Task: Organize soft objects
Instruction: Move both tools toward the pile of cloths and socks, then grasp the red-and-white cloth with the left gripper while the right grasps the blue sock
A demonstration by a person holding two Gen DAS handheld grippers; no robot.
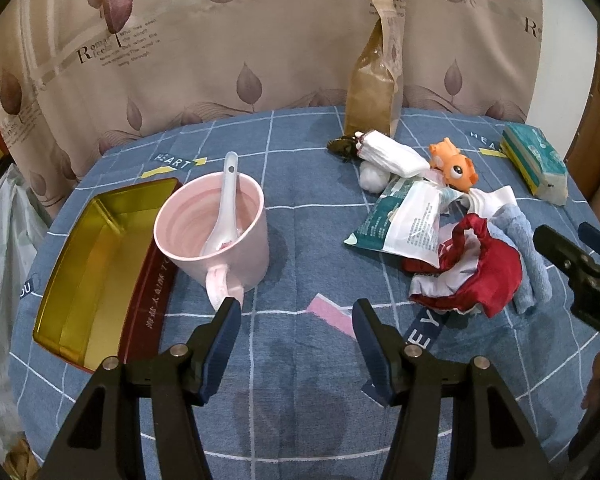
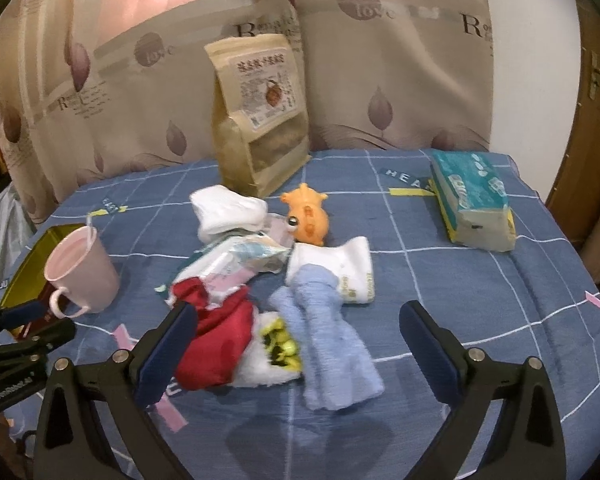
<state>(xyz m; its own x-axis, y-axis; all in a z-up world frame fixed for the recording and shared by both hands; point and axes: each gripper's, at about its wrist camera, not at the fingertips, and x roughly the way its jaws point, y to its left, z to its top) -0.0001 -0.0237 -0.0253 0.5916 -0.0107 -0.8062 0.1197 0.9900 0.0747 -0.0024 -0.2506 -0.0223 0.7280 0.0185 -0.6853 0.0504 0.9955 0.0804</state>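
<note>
A heap of soft things lies on the blue checked cloth: a red and white fabric piece (image 1: 488, 276) (image 2: 216, 344), a light blue towel (image 1: 524, 248) (image 2: 332, 344), a white folded sock (image 2: 340, 272), a white rolled cloth (image 1: 392, 154) (image 2: 228, 210) and an orange fish toy (image 1: 454, 164) (image 2: 308, 220). My right gripper (image 2: 298, 312) stands open just above the heap, with the towel and red fabric between its fingers but not pressed. My left gripper (image 1: 296, 312) is open over bare cloth, with nothing in it, just right of the pink mug's handle.
A gold tin box (image 1: 100, 256) lies open at the left, next to a pink mug (image 1: 216, 232) with a white spoon in it. A kraft bag (image 2: 260, 120) stands at the back, a tissue pack (image 2: 472, 200) at the right. A wipe packet (image 1: 404, 220) lies in the heap.
</note>
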